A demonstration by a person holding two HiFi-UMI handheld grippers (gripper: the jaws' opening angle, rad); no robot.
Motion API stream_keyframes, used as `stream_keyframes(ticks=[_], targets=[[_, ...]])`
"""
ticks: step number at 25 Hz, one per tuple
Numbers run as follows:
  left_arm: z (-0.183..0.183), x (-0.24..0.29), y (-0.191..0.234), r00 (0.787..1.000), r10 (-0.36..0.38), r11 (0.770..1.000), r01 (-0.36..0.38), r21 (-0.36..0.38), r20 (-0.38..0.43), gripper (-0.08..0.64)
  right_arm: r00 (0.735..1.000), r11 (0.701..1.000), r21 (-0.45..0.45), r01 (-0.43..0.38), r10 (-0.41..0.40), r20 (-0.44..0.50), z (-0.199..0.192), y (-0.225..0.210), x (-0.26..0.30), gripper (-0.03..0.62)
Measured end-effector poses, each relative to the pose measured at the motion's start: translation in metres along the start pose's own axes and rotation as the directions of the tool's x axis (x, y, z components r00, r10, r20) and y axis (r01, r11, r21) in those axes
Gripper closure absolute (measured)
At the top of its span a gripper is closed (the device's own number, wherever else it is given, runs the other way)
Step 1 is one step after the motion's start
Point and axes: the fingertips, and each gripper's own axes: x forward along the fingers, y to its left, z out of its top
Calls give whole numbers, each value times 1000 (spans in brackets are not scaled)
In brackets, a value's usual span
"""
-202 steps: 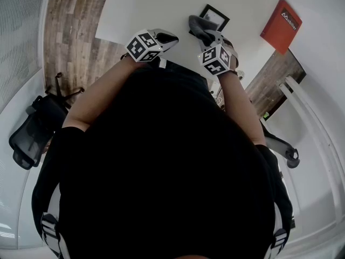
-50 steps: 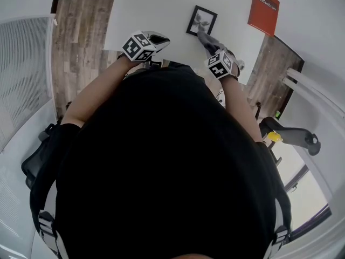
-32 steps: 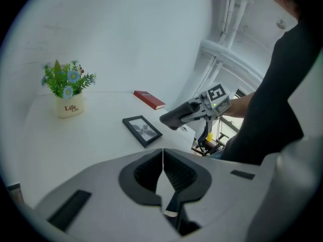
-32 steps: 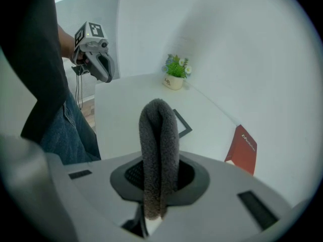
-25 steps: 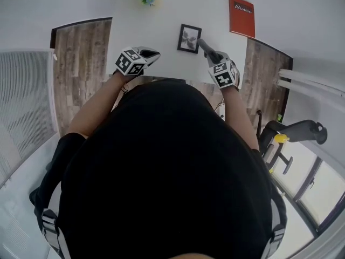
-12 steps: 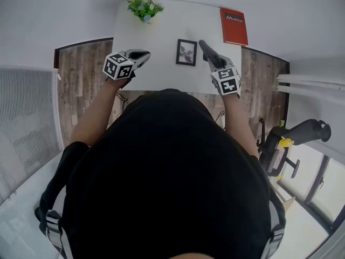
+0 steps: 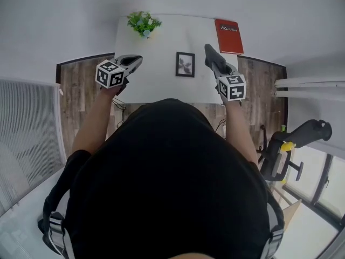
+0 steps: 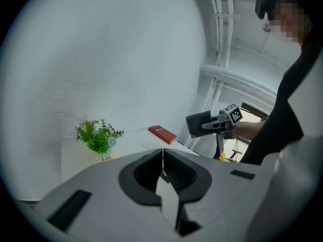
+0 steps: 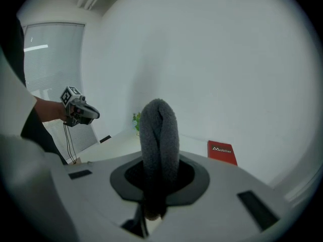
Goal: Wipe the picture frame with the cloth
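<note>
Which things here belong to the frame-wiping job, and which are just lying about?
Job: black picture frame; grey cloth, clamped in the right gripper jaws; white table under the frame.
Lying about: green potted plant; red book; left gripper, jaws shut on nothing.

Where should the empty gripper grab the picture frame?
Its left border, I think, coming from the left. The picture frame seems to lie flat on the table, that thin edge faces the empty left gripper, and the right gripper holds the cloth.
</note>
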Motion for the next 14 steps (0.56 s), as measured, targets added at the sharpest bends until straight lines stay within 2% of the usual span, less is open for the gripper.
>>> stream_keyframes(ticks=[6, 11, 14], targets=[[7, -14, 10, 1000, 21, 1000, -21, 5, 18, 548, 999, 1000, 16, 16, -16, 31, 9, 1, -6, 548], [10, -13, 0, 1000, 6, 1000, -6, 16, 18, 548, 999, 998, -56, 43, -42, 22, 11, 6, -13, 548], [12, -16, -2, 1000, 3, 1000, -4, 20, 17, 548, 999, 997, -64, 41, -39, 25, 13, 11, -17, 548]])
